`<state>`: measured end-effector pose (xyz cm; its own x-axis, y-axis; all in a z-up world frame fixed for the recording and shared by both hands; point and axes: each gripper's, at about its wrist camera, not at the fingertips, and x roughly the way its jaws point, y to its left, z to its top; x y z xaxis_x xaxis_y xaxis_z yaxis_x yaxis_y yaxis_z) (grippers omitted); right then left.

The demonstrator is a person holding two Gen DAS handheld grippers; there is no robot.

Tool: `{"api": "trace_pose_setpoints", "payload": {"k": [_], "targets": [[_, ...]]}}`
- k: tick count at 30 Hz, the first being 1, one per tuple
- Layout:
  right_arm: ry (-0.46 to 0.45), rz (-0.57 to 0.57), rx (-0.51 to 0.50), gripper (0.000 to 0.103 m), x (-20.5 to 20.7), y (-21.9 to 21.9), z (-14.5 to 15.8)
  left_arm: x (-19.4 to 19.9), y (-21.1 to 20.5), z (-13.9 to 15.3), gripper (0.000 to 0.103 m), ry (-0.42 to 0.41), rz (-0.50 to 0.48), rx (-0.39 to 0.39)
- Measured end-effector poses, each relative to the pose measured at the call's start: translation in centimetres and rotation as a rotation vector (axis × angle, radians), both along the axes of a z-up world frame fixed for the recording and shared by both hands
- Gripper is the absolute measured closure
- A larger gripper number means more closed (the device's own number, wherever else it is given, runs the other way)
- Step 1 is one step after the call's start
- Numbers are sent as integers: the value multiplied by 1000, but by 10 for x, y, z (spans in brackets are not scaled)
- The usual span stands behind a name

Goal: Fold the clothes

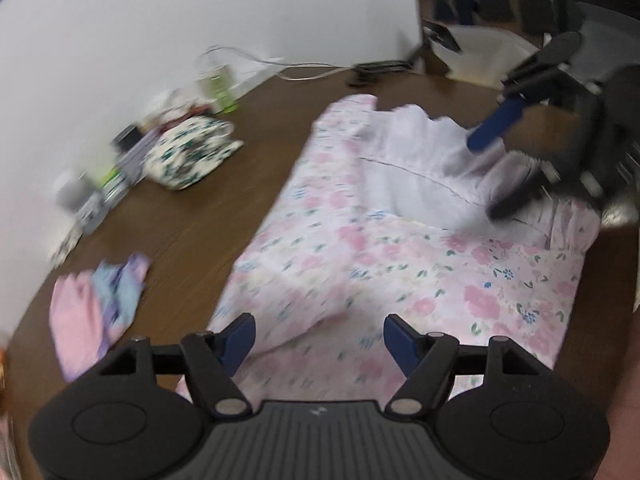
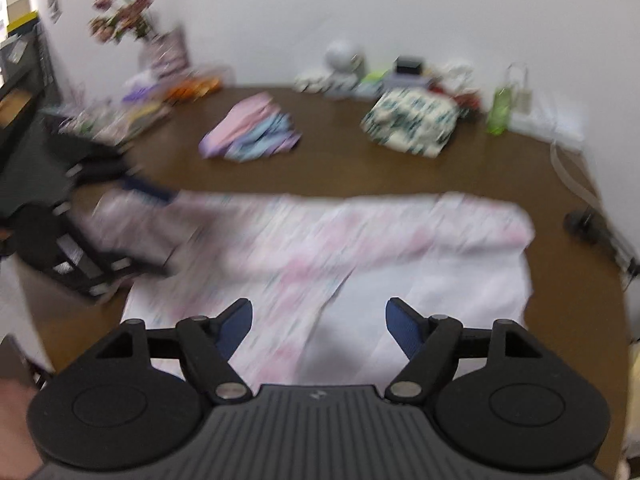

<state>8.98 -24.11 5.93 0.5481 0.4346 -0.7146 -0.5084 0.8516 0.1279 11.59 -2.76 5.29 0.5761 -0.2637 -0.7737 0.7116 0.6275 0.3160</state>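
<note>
Garment: a pink floral garment (image 1: 400, 264) lies spread across the near half of the brown surface (image 1: 224, 184), partly folded, its pale inner side turned up along one end; in the right wrist view its print is smeared by blur.
Left gripper (image 1: 318, 330): released, jaws standing wide over the garment's near edge; no cloth is pinched between the blue pads. No earlier frame shows how it got there.
Right gripper (image 2: 319, 318): released too, jaws apart above the garment's white part, nothing clasped.
Cross views: each gripper also appears in the other's camera, at the picture's side and cut off by the frame; whether those fingertips touch the cloth is unclear through the blur.
Folded pile: a small stack of pink, blue and lilac clothes (image 2: 252, 128) sits well apart from the garment, toward the far edge of the surface.
Patterned bundle: a white cloth with dark green print (image 2: 412, 120) lies near the far edge by the wall.
Clutter at the wall: a green bottle (image 2: 499, 106), boxes and small items, too blurred to name.
Far left corner: flowers (image 2: 120, 12) and papers, soft and indistinct.
Cable: a white cord (image 1: 256, 60) runs along the wall edge.
Hand: a bit of a hand (image 2: 16, 420) shows at the lower left, mostly cut off.
</note>
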Motion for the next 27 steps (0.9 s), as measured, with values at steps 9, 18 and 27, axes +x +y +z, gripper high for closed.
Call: {"api": "trace_pose_setpoints", "payload": {"k": [9, 18, 27], "targets": [[63, -84, 77, 28, -31, -23, -47, 54, -25, -39, 91, 98, 69, 19], [-16, -83, 40, 25, -53, -20, -58, 90, -19, -10, 103, 61, 174, -34], [10, -84, 77, 22, -53, -25, -57, 188, -7, 8, 103, -5, 352, 0]]}}
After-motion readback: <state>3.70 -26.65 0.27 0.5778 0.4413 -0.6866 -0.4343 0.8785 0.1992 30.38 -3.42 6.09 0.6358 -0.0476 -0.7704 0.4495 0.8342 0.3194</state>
